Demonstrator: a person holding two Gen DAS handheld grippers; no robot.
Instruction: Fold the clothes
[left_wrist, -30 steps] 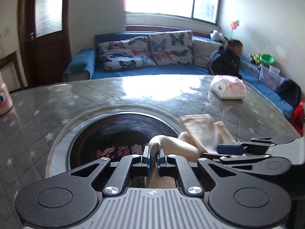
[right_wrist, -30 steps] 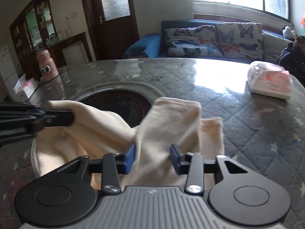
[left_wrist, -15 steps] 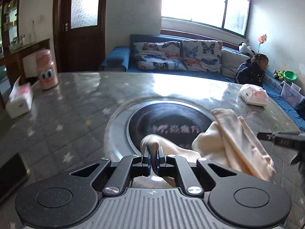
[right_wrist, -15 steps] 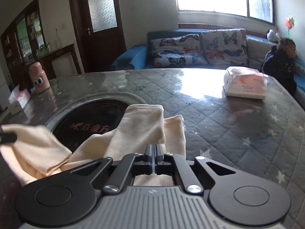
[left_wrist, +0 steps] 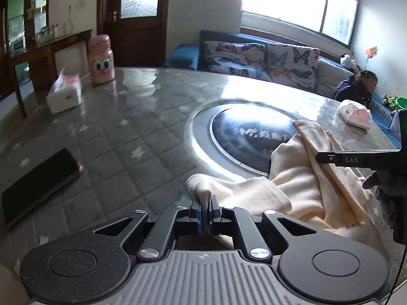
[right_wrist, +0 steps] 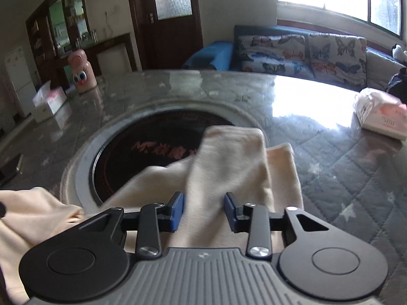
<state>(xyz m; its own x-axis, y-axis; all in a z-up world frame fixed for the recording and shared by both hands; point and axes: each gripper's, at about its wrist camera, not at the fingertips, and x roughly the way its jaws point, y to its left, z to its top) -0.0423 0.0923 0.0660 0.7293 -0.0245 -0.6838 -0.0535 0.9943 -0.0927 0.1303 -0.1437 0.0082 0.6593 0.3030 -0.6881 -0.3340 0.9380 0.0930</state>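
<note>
**Soft cream garment, one end pinched, the other loose between open jaws**

The left gripper (left_wrist: 203,214) had its jaws clamped tight on a bunched edge of the cream garment (left_wrist: 313,185), which lay draped across the desk (left_wrist: 122,137) and over the rim of the round dark inset (left_wrist: 244,132). The right gripper (right_wrist: 203,212) had its jaws spread wide, the cloth's folded end passing loosely between the blue pads (right_wrist: 176,209), gripped by neither. The fabric looked light, limp and fleecy: it sagged wherever unsupported and creased freely, so it seemed likely to hold no shape by itself. The glossy desk looked slick, and I'd judge the cloth would slide rather than stay put. The best hold appeared to be at hems or corners, pinching all layers together, since a mid-panel grab would probably just bunch it.
</note>
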